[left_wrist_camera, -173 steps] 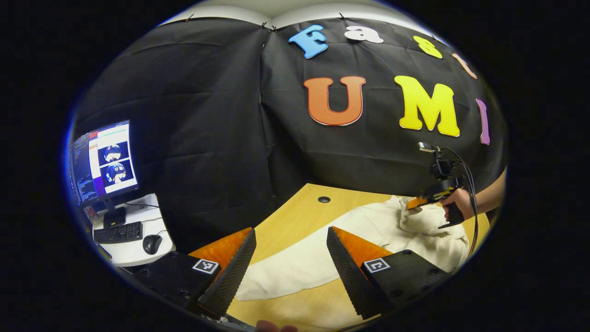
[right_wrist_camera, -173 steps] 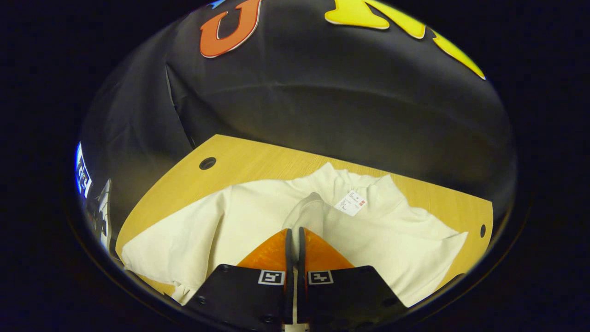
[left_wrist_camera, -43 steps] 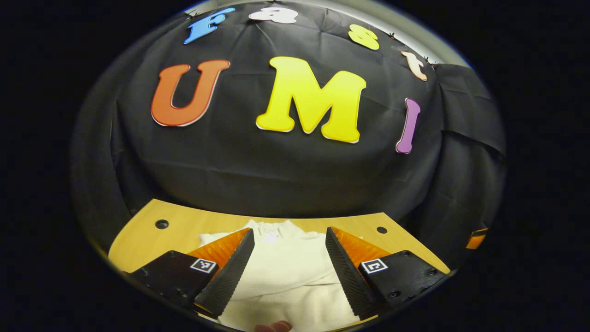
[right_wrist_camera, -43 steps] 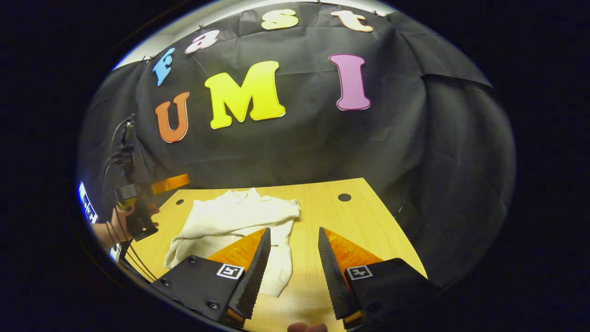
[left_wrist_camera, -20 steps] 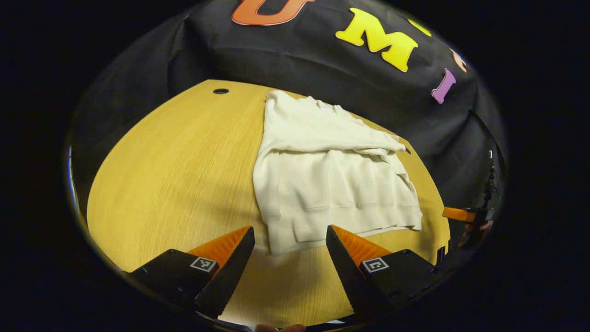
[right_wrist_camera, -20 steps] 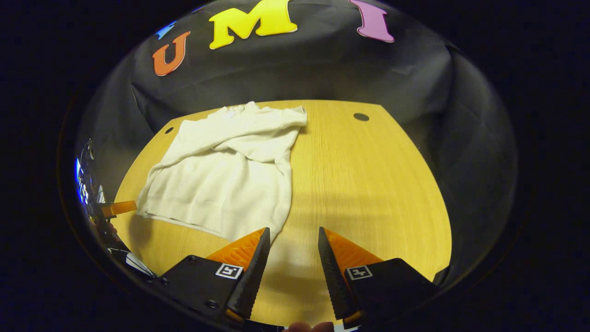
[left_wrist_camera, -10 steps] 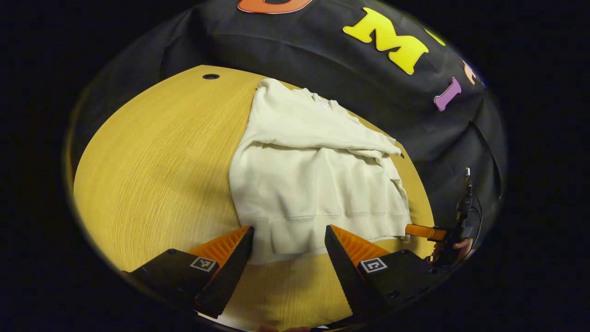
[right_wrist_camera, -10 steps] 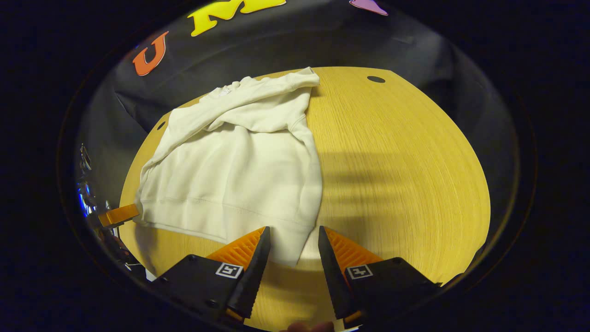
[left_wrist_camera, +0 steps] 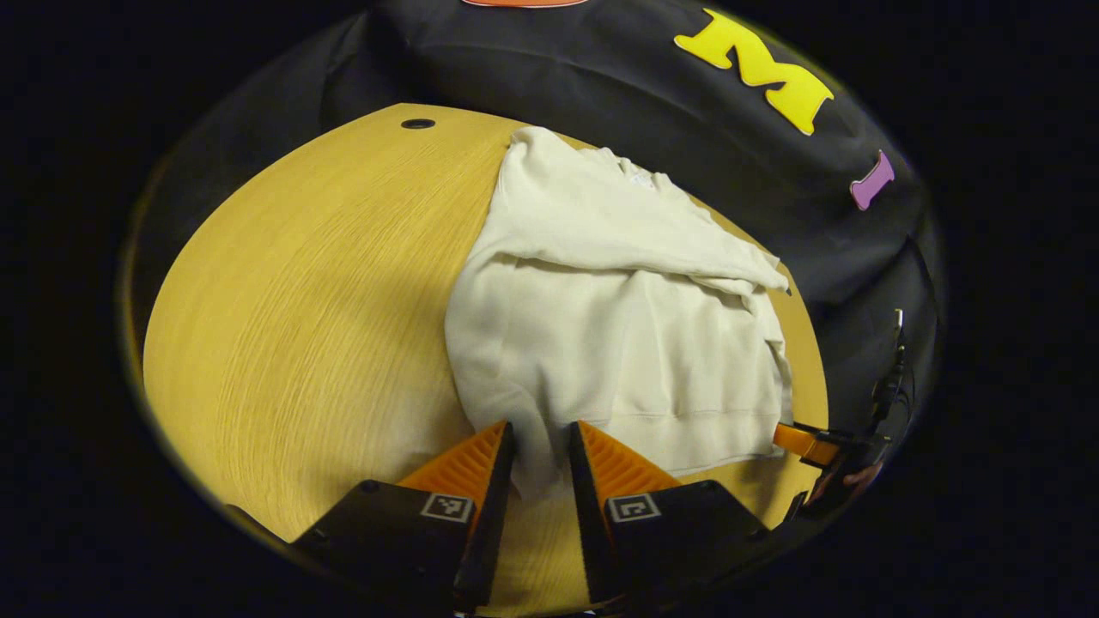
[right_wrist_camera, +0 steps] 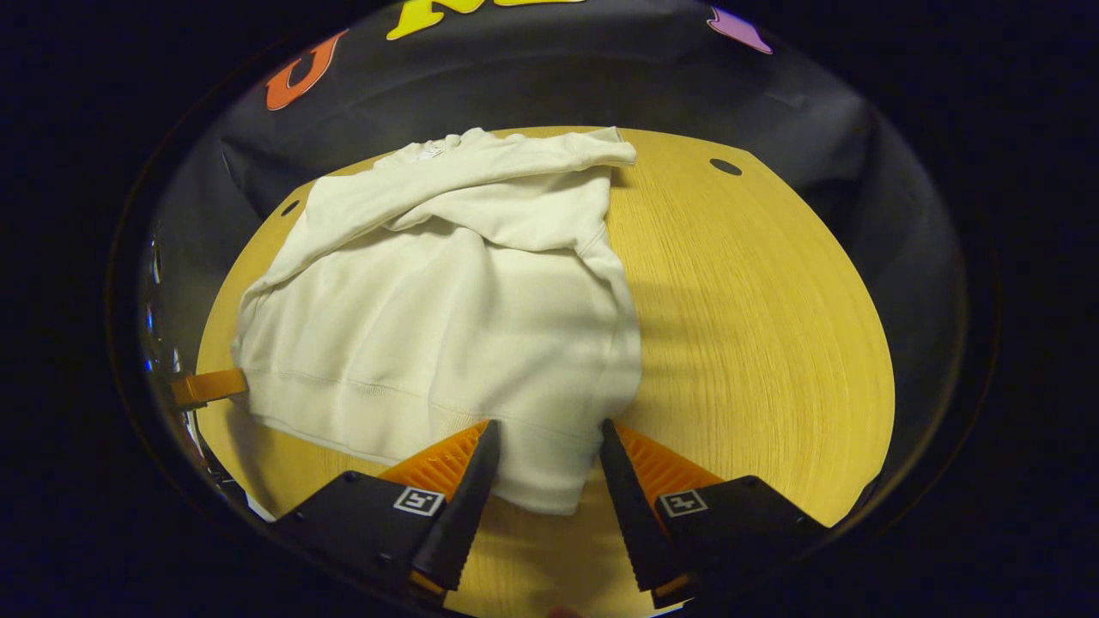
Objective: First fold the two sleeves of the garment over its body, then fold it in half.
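The cream sweatshirt (right_wrist_camera: 446,318) is laid on the wooden table (right_wrist_camera: 755,326), with both sleeves (right_wrist_camera: 481,167) already folded across its chest. The fold in half is left to be done. The hem's near-left corner is pinched between the narrowed jaws of the left gripper (left_wrist_camera: 541,463). The other hem corner is straddled by the right gripper (right_wrist_camera: 543,468), whose jaws are held wide and not yet closed on the cloth.

Your cream garment (right_wrist_camera: 446,318) lies flat on the counter (right_wrist_camera: 755,343), sleeves folded over its body, hem toward the near edge.
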`<state>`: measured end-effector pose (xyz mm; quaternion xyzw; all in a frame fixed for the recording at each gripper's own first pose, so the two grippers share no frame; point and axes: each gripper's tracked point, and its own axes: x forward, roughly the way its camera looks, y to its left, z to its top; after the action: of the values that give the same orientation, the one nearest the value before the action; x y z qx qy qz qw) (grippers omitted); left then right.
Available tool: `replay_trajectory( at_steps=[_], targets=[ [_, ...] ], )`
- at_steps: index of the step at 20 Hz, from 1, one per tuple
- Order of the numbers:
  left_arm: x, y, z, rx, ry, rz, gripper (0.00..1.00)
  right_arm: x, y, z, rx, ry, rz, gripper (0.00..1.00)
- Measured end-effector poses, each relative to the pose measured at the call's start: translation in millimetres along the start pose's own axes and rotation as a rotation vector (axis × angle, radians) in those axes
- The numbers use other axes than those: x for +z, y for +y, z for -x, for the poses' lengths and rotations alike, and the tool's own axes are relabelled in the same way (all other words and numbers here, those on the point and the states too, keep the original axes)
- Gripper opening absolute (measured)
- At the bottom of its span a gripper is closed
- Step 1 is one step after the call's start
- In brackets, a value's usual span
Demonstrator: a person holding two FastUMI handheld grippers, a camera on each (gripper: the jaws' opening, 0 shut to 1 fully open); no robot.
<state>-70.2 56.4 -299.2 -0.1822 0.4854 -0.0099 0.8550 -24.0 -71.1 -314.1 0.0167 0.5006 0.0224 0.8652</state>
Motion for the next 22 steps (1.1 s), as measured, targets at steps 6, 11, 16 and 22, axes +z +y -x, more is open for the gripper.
replay_trajectory(
  at_steps=[6,11,16,22],
  targets=[
    [4,-2,6,-0.028,-0.028,0.02,0.04,3,12,-4,0.055,-0.004,-0.081,0.01],
    [26,-16,37,-0.084,-0.102,-0.007,0.03,25,15,31,0.139,-0.054,-0.141,0.01],
    [60,-33,70,-0.129,-0.192,-0.013,0.03,63,14,68,0.201,-0.131,-0.188,0.01],
    [119,-54,96,-0.181,-0.295,-0.012,0.03,124,22,106,0.278,-0.213,-0.226,0.0]
  ],
)
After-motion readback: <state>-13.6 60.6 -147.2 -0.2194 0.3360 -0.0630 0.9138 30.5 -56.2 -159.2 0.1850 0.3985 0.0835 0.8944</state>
